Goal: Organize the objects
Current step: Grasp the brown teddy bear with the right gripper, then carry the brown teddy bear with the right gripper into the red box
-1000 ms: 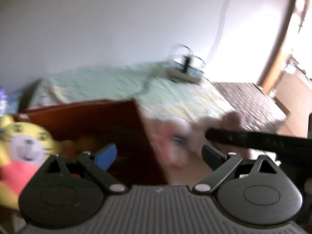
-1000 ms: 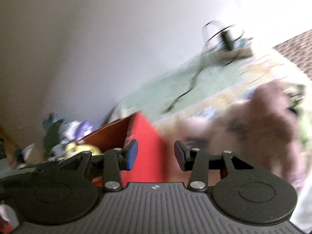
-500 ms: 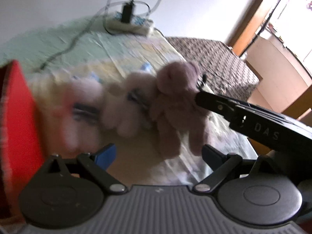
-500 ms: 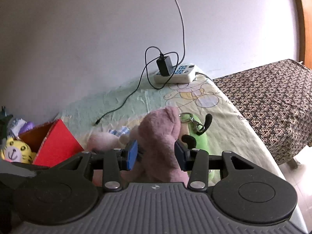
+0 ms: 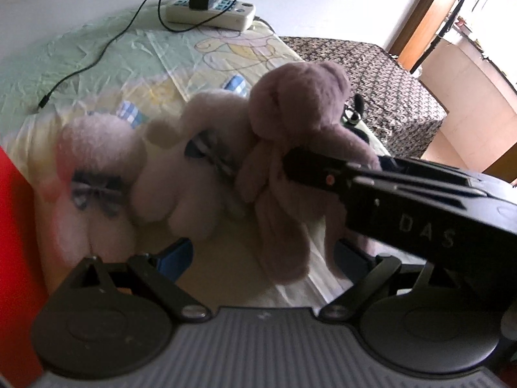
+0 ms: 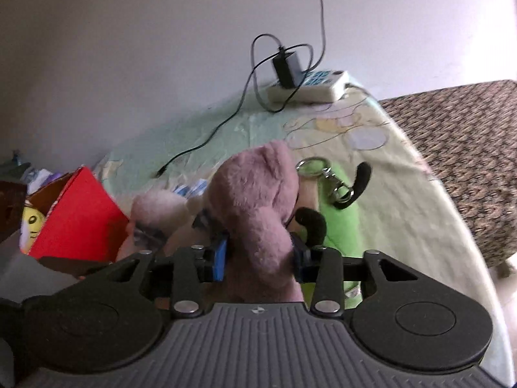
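Right wrist: tongs (image 6: 258,258) grip mauve bear (image 6: 258,200); red box (image 6: 77,216) left.

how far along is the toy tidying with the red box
Done: a yellow tiger plush toy already sits in the red cardboard box. In hand: the right hand-held gripper is shut on the mauve plush teddy bear; the left hand-held gripper is open and holds nothing. Left: two pale pink plush bears with bows and a green plush toy with a keyring lie on the bed.

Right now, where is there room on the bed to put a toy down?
The green sheet between the wall and the cable is bare. Near the red box it's crowded with pink teddies and the green toy.
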`<act>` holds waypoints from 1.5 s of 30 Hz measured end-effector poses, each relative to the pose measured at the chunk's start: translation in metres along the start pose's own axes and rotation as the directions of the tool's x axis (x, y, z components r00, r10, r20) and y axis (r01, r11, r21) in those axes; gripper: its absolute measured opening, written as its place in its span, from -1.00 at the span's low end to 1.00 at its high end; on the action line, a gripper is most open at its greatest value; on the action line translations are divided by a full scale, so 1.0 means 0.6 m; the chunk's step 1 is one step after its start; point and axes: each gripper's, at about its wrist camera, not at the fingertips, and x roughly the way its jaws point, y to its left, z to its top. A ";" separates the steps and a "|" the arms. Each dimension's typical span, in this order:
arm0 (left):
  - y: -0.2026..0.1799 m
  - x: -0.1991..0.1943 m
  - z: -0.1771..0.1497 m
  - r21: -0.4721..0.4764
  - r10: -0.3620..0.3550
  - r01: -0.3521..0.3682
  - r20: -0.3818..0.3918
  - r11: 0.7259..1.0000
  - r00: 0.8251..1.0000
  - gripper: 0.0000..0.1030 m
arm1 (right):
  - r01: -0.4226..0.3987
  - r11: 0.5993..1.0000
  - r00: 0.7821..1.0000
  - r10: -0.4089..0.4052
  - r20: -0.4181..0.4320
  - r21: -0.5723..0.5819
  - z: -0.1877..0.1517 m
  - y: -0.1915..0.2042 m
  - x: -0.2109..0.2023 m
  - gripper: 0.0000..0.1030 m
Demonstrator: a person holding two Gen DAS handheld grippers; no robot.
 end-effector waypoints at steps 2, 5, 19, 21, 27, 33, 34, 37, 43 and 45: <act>0.004 0.005 0.003 -0.002 0.000 0.000 0.001 1.000 1.000 0.84 | -0.020 1.000 1.000 0.020 -0.003 0.008 0.002 -0.004 -0.001 -0.26; 0.009 0.008 0.008 0.000 -0.006 0.006 0.003 1.000 1.000 0.84 | -0.076 0.994 0.997 0.078 -0.020 0.078 0.007 -0.024 -0.008 -0.30; 0.009 -0.013 0.010 0.022 -0.192 0.192 0.003 0.981 0.981 0.76 | -0.347 0.856 0.928 0.372 0.009 0.384 0.003 -0.075 -0.043 -0.38; 0.008 -0.025 0.008 0.019 -0.208 0.207 0.012 0.978 0.978 0.60 | -0.362 0.843 0.922 0.386 0.020 0.398 0.003 -0.071 -0.046 -0.39; 0.007 -0.076 -0.006 0.032 -0.197 0.195 0.074 0.980 0.978 0.31 | -0.399 0.837 0.908 0.417 0.035 0.374 0.010 -0.036 -0.054 -0.41; 0.035 -0.154 -0.018 0.005 -0.163 0.165 0.199 0.986 0.966 0.30 | -0.493 0.785 0.862 0.500 0.087 0.374 0.032 0.013 -0.058 -0.41; 0.042 -0.168 -0.020 -0.001 -0.154 0.158 0.221 0.987 0.963 0.30 | -0.506 0.778 0.854 0.511 0.093 0.372 0.036 0.023 -0.057 -0.41; 0.064 -0.209 -0.027 -0.023 -0.121 0.132 0.279 0.991 0.953 0.30 | -0.548 0.758 0.828 0.550 0.104 0.355 0.048 0.062 -0.053 -0.41; 0.123 -0.277 -0.046 -0.072 -0.037 0.068 0.363 0.995 0.931 0.30 | -0.608 0.735 0.785 0.614 0.086 0.301 0.078 0.154 -0.024 -0.41; 0.148 -0.295 -0.053 -0.097 -0.004 0.043 0.377 0.994 0.926 0.30 | -0.620 0.724 0.772 0.632 0.071 0.301 0.082 0.186 -0.008 -0.41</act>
